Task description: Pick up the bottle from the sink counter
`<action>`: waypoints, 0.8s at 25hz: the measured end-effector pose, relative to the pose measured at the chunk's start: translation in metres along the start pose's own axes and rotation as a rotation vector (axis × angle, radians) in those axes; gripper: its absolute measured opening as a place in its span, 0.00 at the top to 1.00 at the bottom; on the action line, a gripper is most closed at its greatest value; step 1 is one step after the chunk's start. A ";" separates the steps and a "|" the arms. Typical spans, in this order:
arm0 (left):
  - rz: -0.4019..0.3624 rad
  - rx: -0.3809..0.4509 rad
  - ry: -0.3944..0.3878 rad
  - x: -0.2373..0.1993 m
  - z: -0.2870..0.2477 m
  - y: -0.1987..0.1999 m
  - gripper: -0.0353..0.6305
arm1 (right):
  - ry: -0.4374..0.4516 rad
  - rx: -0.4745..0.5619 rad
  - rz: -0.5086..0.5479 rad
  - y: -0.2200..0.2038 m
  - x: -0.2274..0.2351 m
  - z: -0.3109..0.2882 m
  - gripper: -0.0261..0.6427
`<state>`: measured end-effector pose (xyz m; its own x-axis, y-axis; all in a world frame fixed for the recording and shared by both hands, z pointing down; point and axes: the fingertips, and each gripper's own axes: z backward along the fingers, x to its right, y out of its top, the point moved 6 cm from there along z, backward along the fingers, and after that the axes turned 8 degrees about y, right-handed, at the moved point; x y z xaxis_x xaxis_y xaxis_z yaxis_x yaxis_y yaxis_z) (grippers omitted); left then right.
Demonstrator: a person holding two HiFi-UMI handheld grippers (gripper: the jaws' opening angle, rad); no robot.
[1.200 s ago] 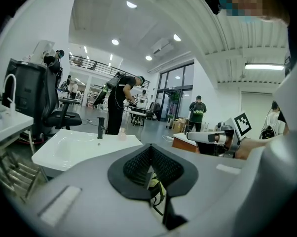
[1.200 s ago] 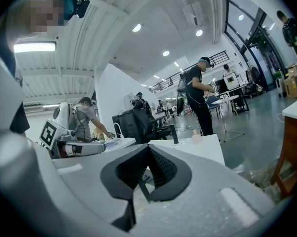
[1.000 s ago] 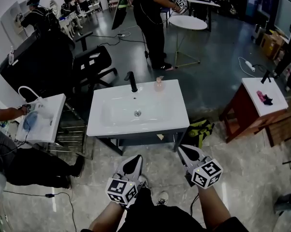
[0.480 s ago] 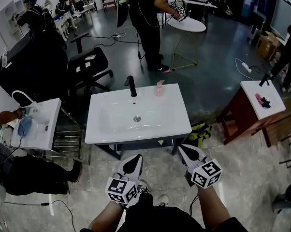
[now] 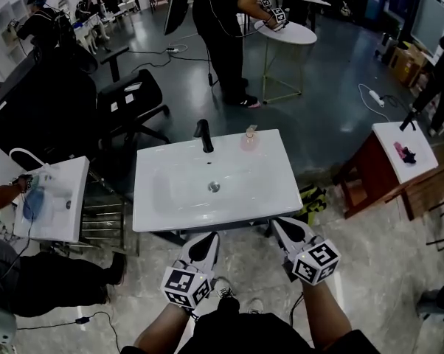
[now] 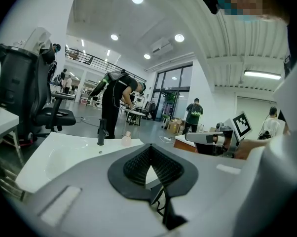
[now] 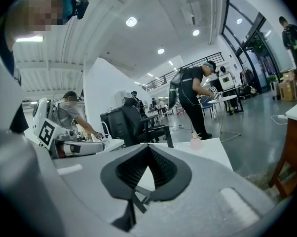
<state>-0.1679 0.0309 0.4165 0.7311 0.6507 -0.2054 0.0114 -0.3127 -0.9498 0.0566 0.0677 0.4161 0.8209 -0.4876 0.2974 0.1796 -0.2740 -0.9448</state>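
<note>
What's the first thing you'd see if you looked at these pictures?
A big white sink counter sits right in the middle, with a black faucet and a small pink bottle at its far edge. Just short of its near edge, the left tool and right tool point at it, both shut and empty.

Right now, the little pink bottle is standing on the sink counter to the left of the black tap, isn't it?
Not quite. The pink bottle does stand on the sink counter, but it is to the right of the black tap, not the left. The head view shows this.
</note>
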 end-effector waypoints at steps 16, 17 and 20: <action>-0.015 -0.003 -0.081 -0.054 -0.034 0.020 0.94 | -0.059 0.021 0.010 0.016 0.012 -0.064 0.96; -0.014 -0.003 -0.084 -0.055 -0.034 0.020 0.94 | -0.062 0.022 0.011 0.016 0.012 -0.066 0.96; -0.012 -0.002 -0.092 -0.058 -0.035 0.020 0.94 | -0.068 0.022 0.014 0.017 0.012 -0.070 0.96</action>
<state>-0.1857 -0.0373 0.4177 0.6647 0.7155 -0.2149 0.0213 -0.3057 -0.9519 0.0316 -0.0011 0.4132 0.8580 -0.4338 0.2751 0.1792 -0.2491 -0.9517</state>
